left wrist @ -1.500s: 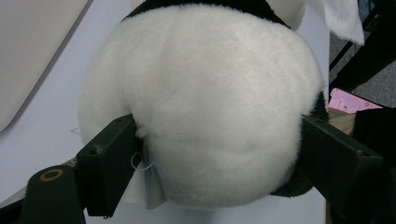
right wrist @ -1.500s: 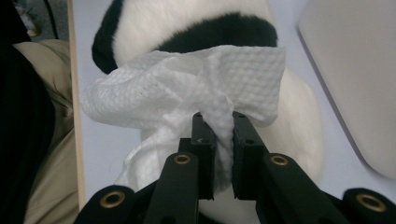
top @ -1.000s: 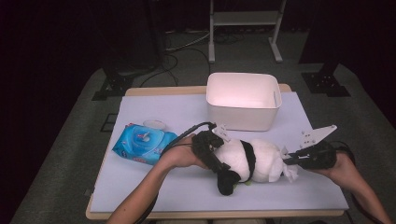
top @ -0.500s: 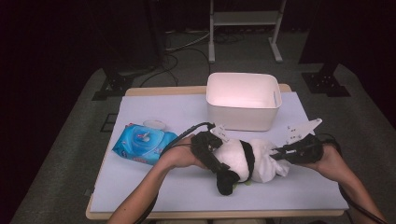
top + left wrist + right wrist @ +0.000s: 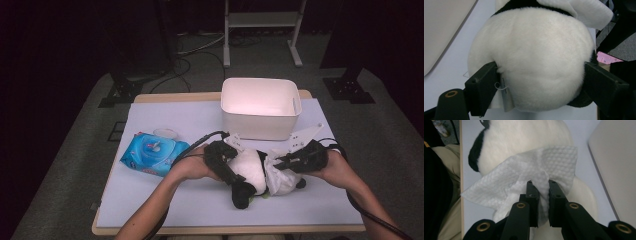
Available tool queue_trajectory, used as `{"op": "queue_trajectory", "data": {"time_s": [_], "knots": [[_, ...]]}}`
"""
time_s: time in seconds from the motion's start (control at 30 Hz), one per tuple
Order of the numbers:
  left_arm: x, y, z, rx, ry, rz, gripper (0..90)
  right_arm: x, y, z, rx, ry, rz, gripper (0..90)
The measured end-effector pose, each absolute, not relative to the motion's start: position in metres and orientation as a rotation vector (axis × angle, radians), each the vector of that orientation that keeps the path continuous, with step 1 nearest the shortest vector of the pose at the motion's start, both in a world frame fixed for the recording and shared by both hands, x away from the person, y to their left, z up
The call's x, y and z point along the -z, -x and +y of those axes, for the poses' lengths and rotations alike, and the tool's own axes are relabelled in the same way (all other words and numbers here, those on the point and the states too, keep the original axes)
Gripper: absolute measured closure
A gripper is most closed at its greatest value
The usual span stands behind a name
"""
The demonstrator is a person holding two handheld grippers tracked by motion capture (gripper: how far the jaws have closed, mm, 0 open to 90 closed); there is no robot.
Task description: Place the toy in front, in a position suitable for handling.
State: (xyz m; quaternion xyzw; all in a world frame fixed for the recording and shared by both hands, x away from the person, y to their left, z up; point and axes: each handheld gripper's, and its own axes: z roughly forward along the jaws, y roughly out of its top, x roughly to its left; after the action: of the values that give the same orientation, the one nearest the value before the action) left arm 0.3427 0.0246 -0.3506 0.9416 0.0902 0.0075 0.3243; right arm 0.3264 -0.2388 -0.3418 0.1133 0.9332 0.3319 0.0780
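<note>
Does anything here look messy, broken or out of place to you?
Nothing stands out. The panda plush lies on its side on the table because the left gripper clamps its white body while the right gripper presses a wet wipe against it. The wipes pack and white bin sit tidy.

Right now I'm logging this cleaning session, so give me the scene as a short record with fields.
left gripper: clamped around the plush panda
right gripper: shut on a white wipe, pressed against the panda
wipes pack: blue, on the table beside the person's left hand
bin: white, behind the panda
table: pale surface
</note>
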Motion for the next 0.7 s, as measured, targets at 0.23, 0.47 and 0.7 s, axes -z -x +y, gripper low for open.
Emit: {"op": "queue_trajectory", "data": {"time_s": [0.23, 0.47, 0.7], "knots": [[0.352, -0.343, 0.024, -0.032, -2.462, 0.241, 16.3, 0.339, -0.327, -0.209, -0.988, -0.253, 2.815, 80.2], [0.352, -0.343, 0.023, -0.028, -2.462, 0.238, 16.2, 0.329, -0.328, -0.181, -1.003, -0.165, 2.831, 80.2], [0.354, -0.343, 0.026, -0.019, -2.461, 0.232, 16.3, 0.328, -0.329, -0.163, -1.033, -0.109, 2.85, 80.2]]}}
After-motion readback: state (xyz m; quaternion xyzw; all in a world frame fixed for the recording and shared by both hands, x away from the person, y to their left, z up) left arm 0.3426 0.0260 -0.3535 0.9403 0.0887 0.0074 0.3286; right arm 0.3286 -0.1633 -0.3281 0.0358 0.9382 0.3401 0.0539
